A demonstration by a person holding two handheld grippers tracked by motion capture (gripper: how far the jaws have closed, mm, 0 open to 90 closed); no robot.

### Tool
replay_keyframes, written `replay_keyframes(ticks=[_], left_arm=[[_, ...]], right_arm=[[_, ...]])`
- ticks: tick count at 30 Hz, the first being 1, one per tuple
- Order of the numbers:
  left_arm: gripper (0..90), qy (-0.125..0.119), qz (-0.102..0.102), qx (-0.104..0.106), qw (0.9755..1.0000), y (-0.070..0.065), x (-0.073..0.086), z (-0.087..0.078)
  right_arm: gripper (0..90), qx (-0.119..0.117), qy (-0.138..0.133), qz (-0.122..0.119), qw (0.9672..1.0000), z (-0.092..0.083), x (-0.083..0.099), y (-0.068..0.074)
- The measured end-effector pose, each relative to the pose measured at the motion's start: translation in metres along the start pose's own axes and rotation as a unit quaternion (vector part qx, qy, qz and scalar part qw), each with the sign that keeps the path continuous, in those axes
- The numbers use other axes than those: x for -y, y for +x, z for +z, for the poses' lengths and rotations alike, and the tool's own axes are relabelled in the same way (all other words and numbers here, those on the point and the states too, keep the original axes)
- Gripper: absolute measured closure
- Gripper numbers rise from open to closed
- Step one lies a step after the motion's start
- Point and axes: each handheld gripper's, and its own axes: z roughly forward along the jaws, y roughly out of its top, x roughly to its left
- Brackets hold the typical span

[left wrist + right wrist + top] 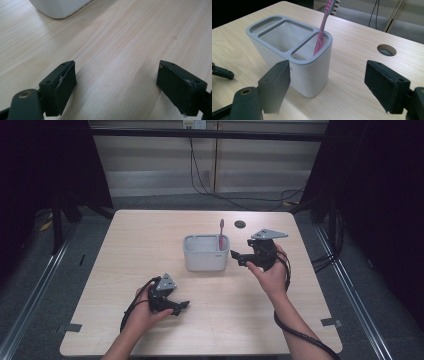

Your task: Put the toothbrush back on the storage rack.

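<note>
Grippers (175, 307) (239, 257) hover, fingers (274, 85) spread.

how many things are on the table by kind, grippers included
holder: 1
toothbrush: 1, pink, standing in the holder's end slot
grippers: 2, left and right, both open and empty
total: 4
</note>
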Motion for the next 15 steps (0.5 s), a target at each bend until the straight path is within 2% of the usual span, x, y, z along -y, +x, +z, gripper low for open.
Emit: replay_keyframes(ticks=[7,15], left_arm=[[15.7,-0.001,-0.001,0.000,1.0000,0.000,0.000,0.000],[15.7,-0.001,-0.001,0.000,1.0000,0.000,0.000,0.000]], right_arm=[[19.4,-0.006,0.004,0.000,1.0000,-0.003,0.010,-0.004],[16.1,-0.025,0.007,-0.003,0.9997,-0.007,0.019,-0.008]])
